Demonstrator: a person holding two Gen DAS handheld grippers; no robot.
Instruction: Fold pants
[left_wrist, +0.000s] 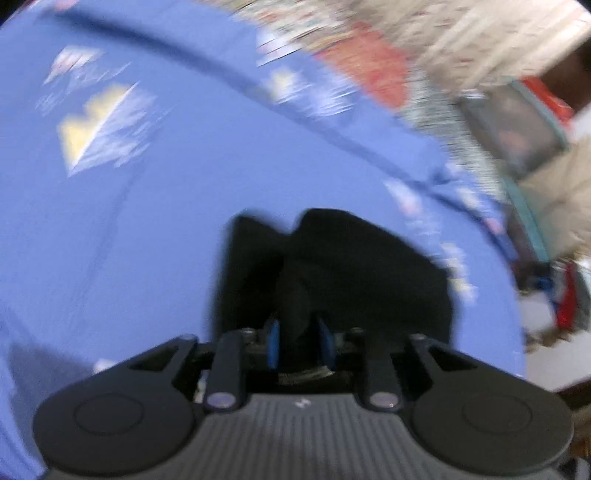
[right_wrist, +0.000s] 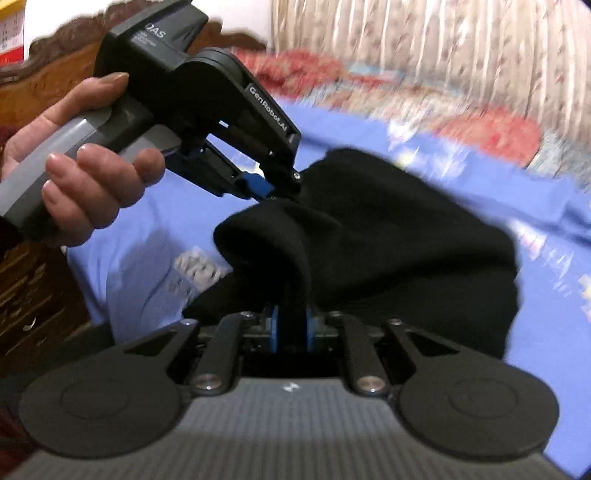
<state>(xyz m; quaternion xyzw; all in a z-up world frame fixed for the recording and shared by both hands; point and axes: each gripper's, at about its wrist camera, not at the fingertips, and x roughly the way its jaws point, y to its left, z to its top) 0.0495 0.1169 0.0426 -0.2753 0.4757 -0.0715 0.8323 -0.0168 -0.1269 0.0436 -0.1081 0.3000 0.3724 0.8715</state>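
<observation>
The black pants (right_wrist: 399, 236) hang bunched above a blue bedsheet (right_wrist: 133, 258). My right gripper (right_wrist: 291, 325) is shut on a fold of the pants between its blue pads. My left gripper (left_wrist: 301, 339) is shut on another part of the black pants (left_wrist: 351, 266), which drape forward from its blue pads. In the right wrist view the left gripper (right_wrist: 275, 194), held by a hand, pinches the pants' upper edge just left of the bulk of the cloth. Both views are motion-blurred.
The blue sheet (left_wrist: 147, 221) with printed patterns covers the bed. A red and floral blanket (right_wrist: 480, 125) lies at the far side. A carved wooden headboard (right_wrist: 48, 85) stands at the left. Boxes and clutter (left_wrist: 517, 125) sit beyond the bed's right edge.
</observation>
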